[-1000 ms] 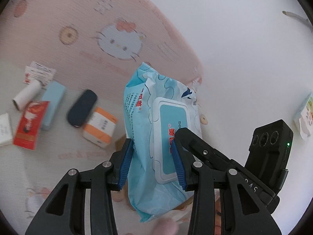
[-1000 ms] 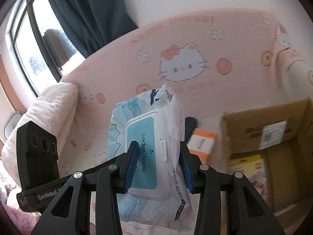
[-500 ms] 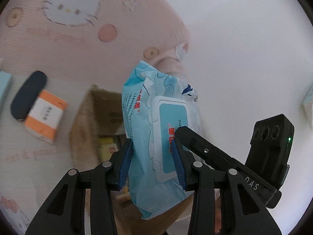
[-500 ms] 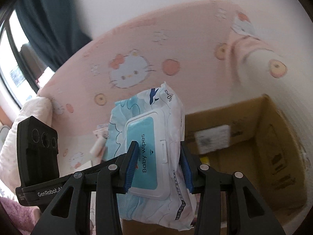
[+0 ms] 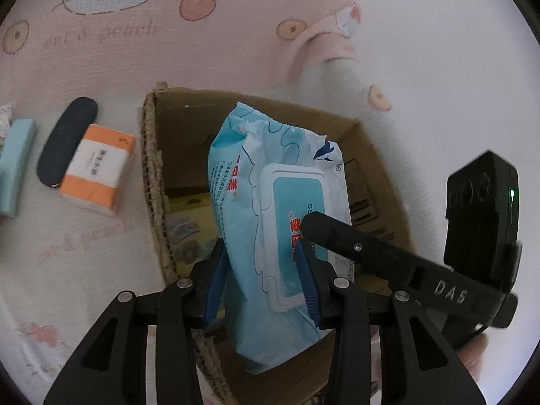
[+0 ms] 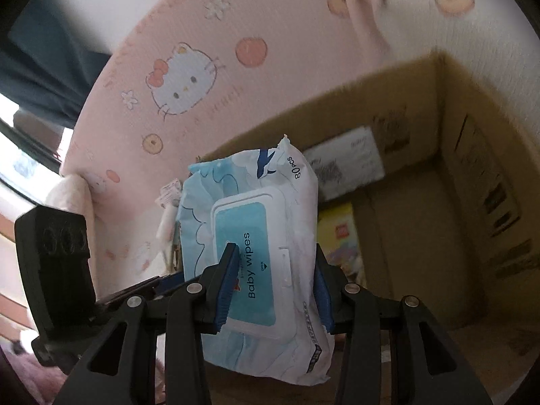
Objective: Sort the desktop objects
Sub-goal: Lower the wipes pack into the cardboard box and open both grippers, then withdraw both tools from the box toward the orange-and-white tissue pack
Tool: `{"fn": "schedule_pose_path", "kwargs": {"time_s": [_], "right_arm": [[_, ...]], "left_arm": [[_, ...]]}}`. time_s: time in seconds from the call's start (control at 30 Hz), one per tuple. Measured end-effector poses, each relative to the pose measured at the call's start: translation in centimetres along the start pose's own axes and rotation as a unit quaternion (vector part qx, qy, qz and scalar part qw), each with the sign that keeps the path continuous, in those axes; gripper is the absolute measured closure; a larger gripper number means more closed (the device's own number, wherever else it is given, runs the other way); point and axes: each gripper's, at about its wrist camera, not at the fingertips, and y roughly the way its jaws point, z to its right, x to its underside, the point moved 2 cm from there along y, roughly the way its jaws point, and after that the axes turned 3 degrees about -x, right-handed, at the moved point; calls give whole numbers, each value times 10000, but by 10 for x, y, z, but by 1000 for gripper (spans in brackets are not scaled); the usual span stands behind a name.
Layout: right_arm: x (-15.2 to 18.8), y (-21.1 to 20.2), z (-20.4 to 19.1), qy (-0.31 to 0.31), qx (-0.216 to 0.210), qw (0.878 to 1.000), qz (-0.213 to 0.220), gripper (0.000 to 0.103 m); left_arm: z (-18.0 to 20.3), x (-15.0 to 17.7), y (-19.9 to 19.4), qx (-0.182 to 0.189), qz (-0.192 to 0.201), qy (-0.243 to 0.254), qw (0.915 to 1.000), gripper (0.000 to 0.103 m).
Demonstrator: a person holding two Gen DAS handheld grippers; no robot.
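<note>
Both claws gripped one pack of baby wipes and held it in the air above an open cardboard box. The left claw was closed onto the pack's lower half, one blue pad against its plain side and the other on the hard flip lid. The right claw was clamped the same way, its pads pressing the lid and the pack's far edge, with the words "Baby wipes" readable between them. In the right wrist view the pack stood upright in front of the box's inner walls, and a yellow printed item lay on the box floor. The box sat on a pink cartoon-cat sheet. To its left on the sheet lay an orange-and-white tissue pack, touching a dark oval case, with a pale blue box further left.
</note>
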Motion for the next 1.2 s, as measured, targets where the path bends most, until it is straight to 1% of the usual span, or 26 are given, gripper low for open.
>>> {"fn": "schedule_pose_path", "kwargs": {"time_s": [0.07, 0.17, 0.27, 0.4, 0.5, 0.57, 0.6, 0.63, 0.77, 0.9, 1.1, 1.2], "right_arm": [[1, 5, 3, 129, -101, 9997, -162, 64], [3, 8, 5, 171, -86, 9993, -311, 64], [7, 9, 5, 128, 30, 9989, -458, 64], [10, 13, 9, 175, 21, 9985, -522, 64], [9, 19, 14, 212, 69, 9981, -579, 63], [8, 24, 16, 189, 230, 9973, -665, 58], [7, 25, 17, 185, 284, 9971, -680, 50], [6, 23, 18, 193, 296, 9973, -649, 49], [3, 16, 20, 224, 348, 9978, -526, 48], [-1, 9, 23, 256, 399, 9981, -402, 48], [-2, -4, 16, 138, 595, 9976, -333, 47], [0, -11, 6, 90, 688, 9970, -336, 47]], "left_arm": [[0, -3, -1, -190, -172, -36, 9997, 59], [10, 0, 0, -482, -296, 204, 9982, 59], [19, 7, 4, -781, -434, 479, 9948, 59], [21, 12, 4, -1059, -344, 553, 9922, 59], [21, 11, 7, -1155, -362, 559, 9911, 59], [24, 11, 6, -1207, -401, 576, 9902, 59], [26, 11, 6, -1230, -419, 580, 9898, 59], [25, 10, 6, -1223, -414, 515, 9903, 59], [24, 7, 4, -1155, -393, 308, 9921, 57], [26, 7, 4, -1172, -386, 368, 9917, 57], [31, 9, 2, -1214, -203, 478, 9912, 57], [33, 5, -8, -1070, -23, 469, 9931, 57]]}}
